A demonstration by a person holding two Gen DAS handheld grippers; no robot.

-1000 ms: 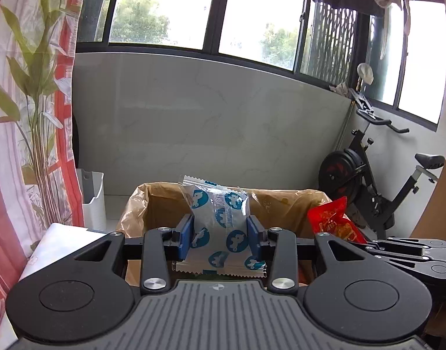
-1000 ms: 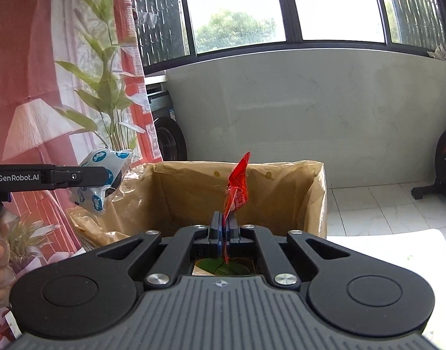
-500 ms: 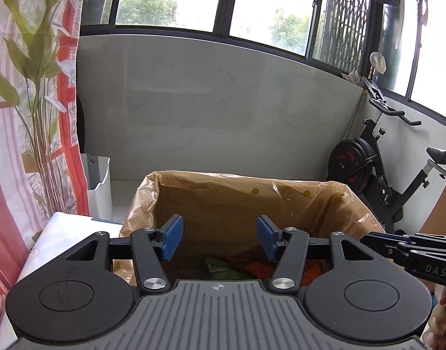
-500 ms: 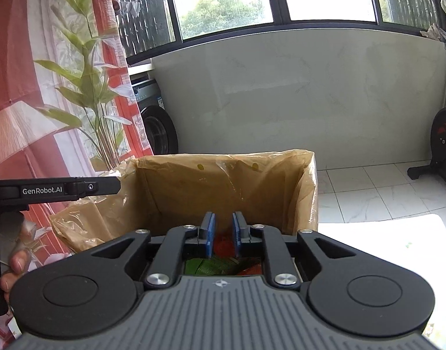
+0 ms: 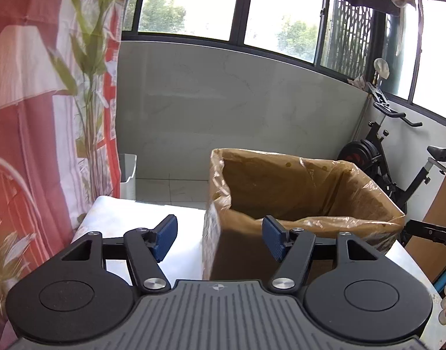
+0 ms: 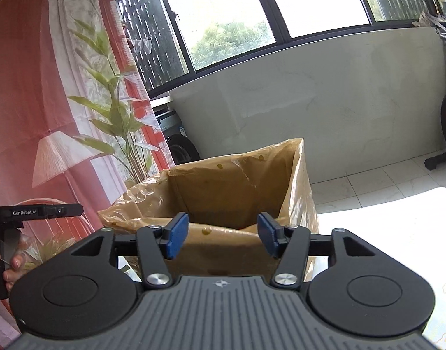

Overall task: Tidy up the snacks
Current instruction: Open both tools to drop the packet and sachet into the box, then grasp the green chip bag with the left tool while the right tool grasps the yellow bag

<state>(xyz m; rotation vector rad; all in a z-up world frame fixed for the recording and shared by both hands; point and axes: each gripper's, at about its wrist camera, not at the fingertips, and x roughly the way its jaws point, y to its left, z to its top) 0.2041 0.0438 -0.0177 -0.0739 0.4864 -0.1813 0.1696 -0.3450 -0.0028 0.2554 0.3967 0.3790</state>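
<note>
1. Currently, your left gripper (image 5: 220,240): blue pads spread and opening wider, nothing between them; only the near left corner of the box shows through the gap
2. Your right gripper (image 6: 221,234): pads likewise spread and opening, nothing pinched; the near rim of the box lies straight across the gap
3. Lined cardboard box (image 5: 304,192): the task's receptacle, standing on the white table (image 5: 121,213); from your left gripper it lies ahead and to the right, just beyond the fingertips, its near corner pointing at you; from your right gripper (image 5: 430,232), whose black finger shows at the right edge of the left view, it lies dead ahead and slightly below
4. Long axis of the box: in the left view it seems to run away from you toward the right; in the right view one long wall recedes on the right side
5. Nearer hand: judged roughly equal, the right gripper better centred on the opening, the left gripper (image 6: 48,211) off beside the box's left flank
6. Snacks: none visible in either view; the box's contents are hidden below its rim, so you cannot tell from here where the next packet lies
7. Judgement: the coming move likely turns away from the box to find another snack
</note>
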